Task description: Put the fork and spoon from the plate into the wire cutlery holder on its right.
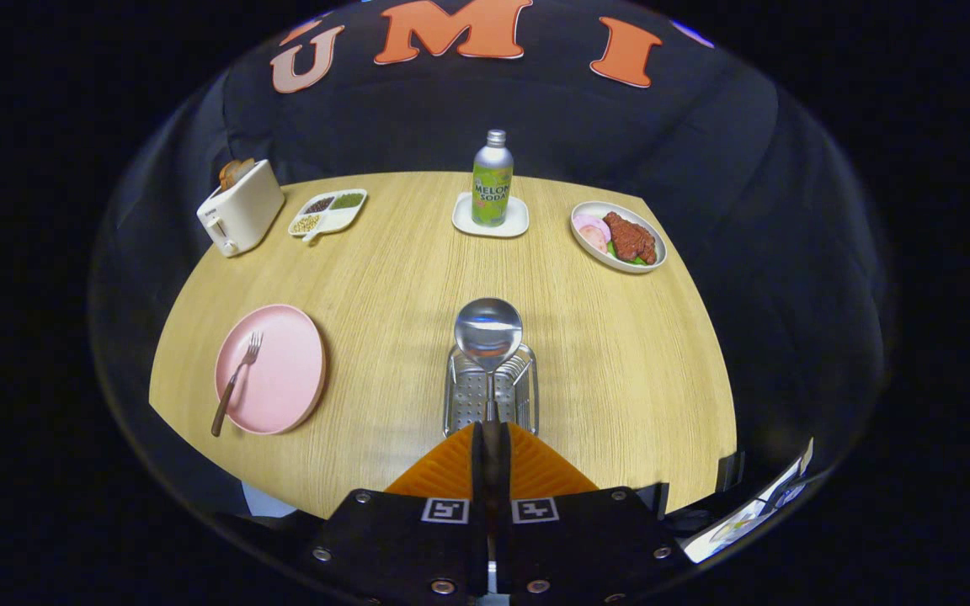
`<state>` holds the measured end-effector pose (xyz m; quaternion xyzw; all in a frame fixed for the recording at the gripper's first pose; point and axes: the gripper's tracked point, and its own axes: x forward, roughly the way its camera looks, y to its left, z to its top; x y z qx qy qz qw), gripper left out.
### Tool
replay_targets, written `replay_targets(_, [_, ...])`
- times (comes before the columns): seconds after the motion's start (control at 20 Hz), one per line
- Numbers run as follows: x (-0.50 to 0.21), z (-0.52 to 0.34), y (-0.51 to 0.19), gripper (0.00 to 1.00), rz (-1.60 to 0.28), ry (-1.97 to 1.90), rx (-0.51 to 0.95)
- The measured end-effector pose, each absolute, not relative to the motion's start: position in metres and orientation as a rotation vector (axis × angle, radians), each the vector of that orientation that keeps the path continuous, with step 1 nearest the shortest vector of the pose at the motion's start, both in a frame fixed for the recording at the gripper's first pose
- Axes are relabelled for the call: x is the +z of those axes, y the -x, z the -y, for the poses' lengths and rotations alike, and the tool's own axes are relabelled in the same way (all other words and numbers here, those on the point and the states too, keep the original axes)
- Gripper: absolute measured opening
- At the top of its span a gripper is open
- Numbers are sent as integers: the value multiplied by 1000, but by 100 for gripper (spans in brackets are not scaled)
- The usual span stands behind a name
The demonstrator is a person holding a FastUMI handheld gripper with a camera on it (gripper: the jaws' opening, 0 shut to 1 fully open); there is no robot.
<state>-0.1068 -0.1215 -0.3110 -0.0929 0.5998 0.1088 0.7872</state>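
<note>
My gripper (491, 438) is shut on the spoon (488, 332), clamping its handle between the orange fingers (443, 467). The spoon's shiny bowl points away from me and hangs above the far end of the wire cutlery holder (468, 396), which stands on the wooden table just ahead of the fingertips. To the left of the holder lies the pink plate (283, 379). The fork (237, 380), with a brown handle, rests across the plate's left side, tines towards the far edge and handle sticking out over the near rim.
Beyond the holder a green soda bottle (492, 178) stands on a white coaster (519, 223). A plate of food (620, 238) is at the far right. A white toaster (241, 209) and a divided dish (329, 210) sit at the far left. The table's near edge (350, 497) runs just below the fingers.
</note>
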Motion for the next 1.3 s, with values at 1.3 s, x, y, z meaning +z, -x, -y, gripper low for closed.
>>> replay_targets(1.3, [-304, 98, 57, 10, -1149, 95, 248])
